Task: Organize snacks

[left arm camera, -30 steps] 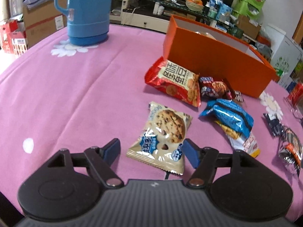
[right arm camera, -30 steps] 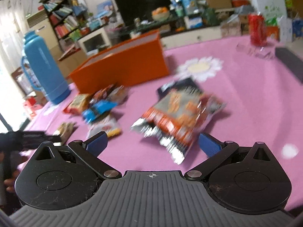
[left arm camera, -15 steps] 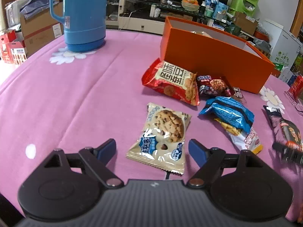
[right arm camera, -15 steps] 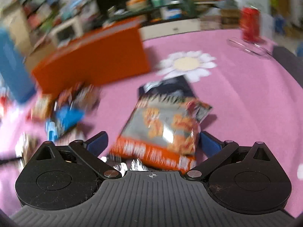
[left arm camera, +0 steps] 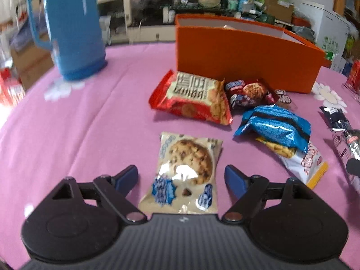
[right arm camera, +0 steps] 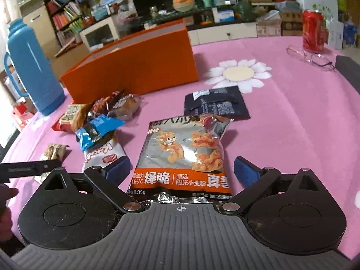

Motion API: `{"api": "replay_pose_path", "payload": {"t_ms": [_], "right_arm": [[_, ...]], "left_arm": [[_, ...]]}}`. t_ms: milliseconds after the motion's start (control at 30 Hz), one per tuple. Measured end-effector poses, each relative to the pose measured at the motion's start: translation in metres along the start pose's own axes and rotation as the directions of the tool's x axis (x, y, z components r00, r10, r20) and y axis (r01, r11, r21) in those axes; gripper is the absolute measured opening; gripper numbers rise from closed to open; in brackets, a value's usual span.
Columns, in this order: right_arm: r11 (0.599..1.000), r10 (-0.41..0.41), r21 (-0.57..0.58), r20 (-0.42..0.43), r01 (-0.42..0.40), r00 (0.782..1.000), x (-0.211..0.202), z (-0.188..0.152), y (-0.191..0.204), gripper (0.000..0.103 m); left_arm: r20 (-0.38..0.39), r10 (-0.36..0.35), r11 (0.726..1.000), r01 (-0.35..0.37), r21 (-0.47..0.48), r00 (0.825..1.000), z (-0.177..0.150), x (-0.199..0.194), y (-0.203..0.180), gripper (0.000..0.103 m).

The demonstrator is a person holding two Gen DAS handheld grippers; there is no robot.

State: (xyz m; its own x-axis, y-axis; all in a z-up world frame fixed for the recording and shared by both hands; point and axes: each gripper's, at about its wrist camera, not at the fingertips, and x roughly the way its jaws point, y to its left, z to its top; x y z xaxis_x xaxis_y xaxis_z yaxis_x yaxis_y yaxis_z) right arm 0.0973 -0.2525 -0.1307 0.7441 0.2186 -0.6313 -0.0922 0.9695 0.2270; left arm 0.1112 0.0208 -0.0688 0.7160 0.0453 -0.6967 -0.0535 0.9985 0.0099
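Pick-up step. Left gripper fingers stood apart around the cookie packet, lower centre of frame. Right gripper likewise open, straddling the silver-orange crisp bag. Next: close, lift, carry to orange box.

Left gripper jaws spread, right gripper jaws wide, both angled downward

A cream cookie packet is lying flat at six o'clock; red and blue packets are crowding an orange box (open-topped) at twelve.
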Motion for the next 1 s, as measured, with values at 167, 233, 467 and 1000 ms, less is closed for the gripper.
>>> {"api": "replay_pose_path", "payload": {"t_ms": [167,233,467,1000], "right_arm": [[0.991,-0.056,-0.121,0.02,0.058,0.998,0.011,-0.004,0.017,0.08],[0.979,-0.087,-0.182,0.027,0.091,0.996,0.01,-0.007,0.022,0.068],[0.988,-0.012,-0.154,0.011,0.014,1.0,-0.013,-0.014,0.021,0.051],[0.975,-0.043,-0.219,0.016,0.046,0.999,-0.016,-0.031,0.032,0.055]], "left_arm": [[0.013,-0.003,1.0,0.004,-0.03,1.0,-0.002,-0.001,0.002,0.067],[0.015,-0.013,0.999,0.014,-0.032,1.0,-0.001,-0.005,0.005,0.05],[-0.01,-0.073,0.992,0.072,-0.103,0.997,-0.01,-0.027,0.02,0.049],[-0.008,-0.049,0.999,0.049,-0.013,0.999,-0.02,-0.032,0.001,0.048]]}}
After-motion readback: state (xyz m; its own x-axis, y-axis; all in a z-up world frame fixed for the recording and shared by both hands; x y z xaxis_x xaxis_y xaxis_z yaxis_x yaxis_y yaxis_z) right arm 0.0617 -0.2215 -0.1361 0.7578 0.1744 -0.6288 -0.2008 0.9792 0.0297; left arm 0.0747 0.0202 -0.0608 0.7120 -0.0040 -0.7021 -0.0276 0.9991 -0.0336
